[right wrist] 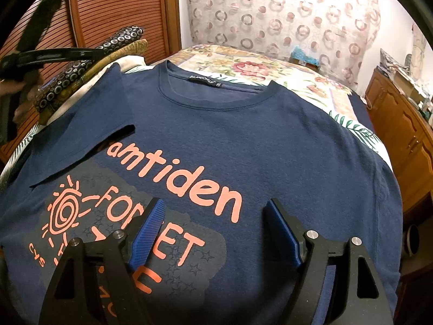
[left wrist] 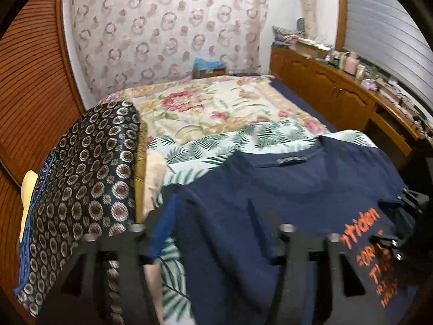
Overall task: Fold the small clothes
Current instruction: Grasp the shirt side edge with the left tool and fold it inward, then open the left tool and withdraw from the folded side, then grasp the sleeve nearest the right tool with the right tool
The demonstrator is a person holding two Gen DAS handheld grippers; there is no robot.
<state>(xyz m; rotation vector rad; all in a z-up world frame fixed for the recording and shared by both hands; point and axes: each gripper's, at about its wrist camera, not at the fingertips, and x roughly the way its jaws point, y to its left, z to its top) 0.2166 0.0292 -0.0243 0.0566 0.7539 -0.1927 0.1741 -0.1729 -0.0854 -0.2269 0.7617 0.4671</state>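
Observation:
A navy T-shirt (right wrist: 243, 135) with orange print lies face up on the bed, collar toward the far wall. Its left sleeve (right wrist: 89, 124) is folded in over the chest. My right gripper (right wrist: 213, 216) is open above the print, blue pads apart, holding nothing. In the left wrist view the shirt (left wrist: 270, 203) lies ahead and its left edge (left wrist: 189, 216) drapes between the wide-apart fingers of my left gripper (left wrist: 208, 233). The left gripper is open. It also shows at the left of the right wrist view (right wrist: 54, 54).
A palm-leaf sheet (left wrist: 216, 146) lies under the shirt on a floral bedspread (left wrist: 205, 105). A dark patterned folded cloth pile (left wrist: 89, 168) sits at the bed's left. A wooden slatted wardrobe (left wrist: 27, 94) stands left, a cluttered wooden cabinet (left wrist: 338, 89) right.

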